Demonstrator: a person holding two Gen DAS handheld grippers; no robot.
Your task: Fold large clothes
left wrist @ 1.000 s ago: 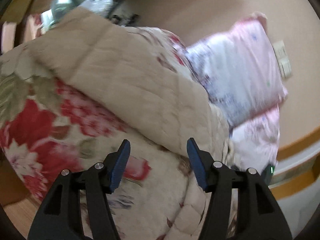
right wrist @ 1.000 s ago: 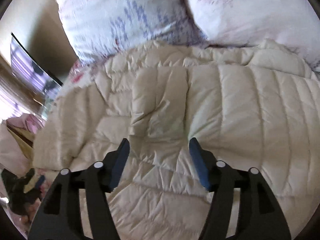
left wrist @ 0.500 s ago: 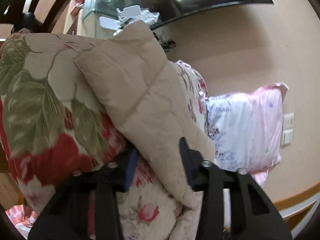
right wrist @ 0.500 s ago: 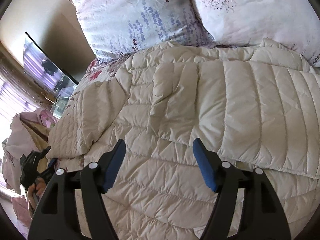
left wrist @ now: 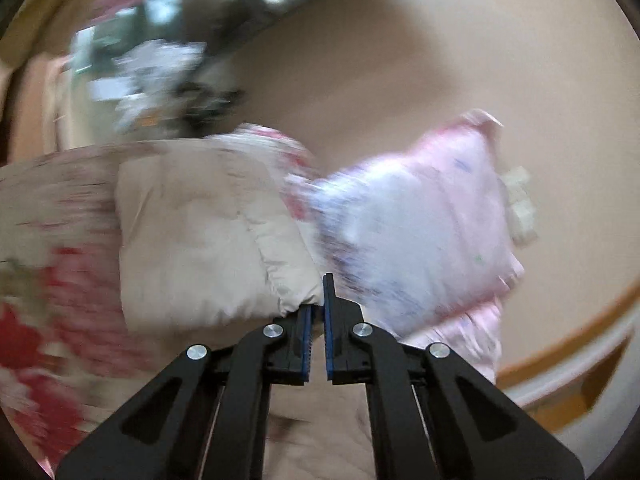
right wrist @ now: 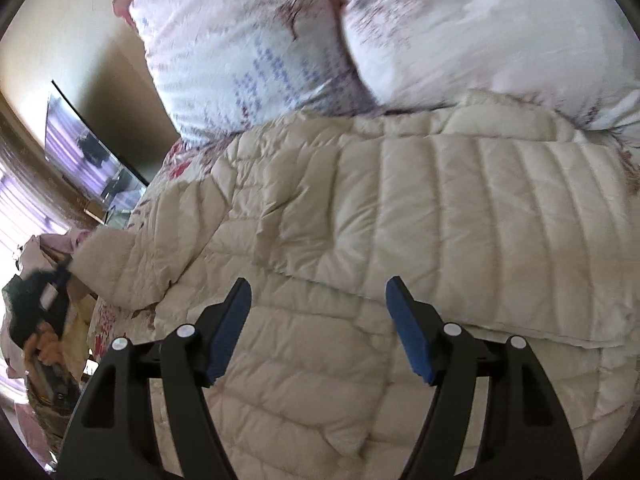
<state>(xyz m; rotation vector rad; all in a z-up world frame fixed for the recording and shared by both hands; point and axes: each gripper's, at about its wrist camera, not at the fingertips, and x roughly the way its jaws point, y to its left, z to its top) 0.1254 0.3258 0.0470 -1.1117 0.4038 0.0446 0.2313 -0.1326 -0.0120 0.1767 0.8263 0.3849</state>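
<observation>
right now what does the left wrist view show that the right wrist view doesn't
Only the left wrist view shows the left tongs shut on a cream padded edge of the puffer jacket, lifted against the beige wall, with a wall switch beside the pillow; the picture is blurred.

Only the right wrist view shows the right tongs open above the jacket's quilted body spread flat, a second pillow, and a TV screen.

Both show the cream jacket, the pink floral pillow, and the red-flowered bedspread.

Left gripper [left wrist: 316,312] and right gripper [right wrist: 318,316] — matte black plastic linkage arms, silver round screw heads at pivots, blue ribbed finger pads [right wrist: 408,332].
</observation>
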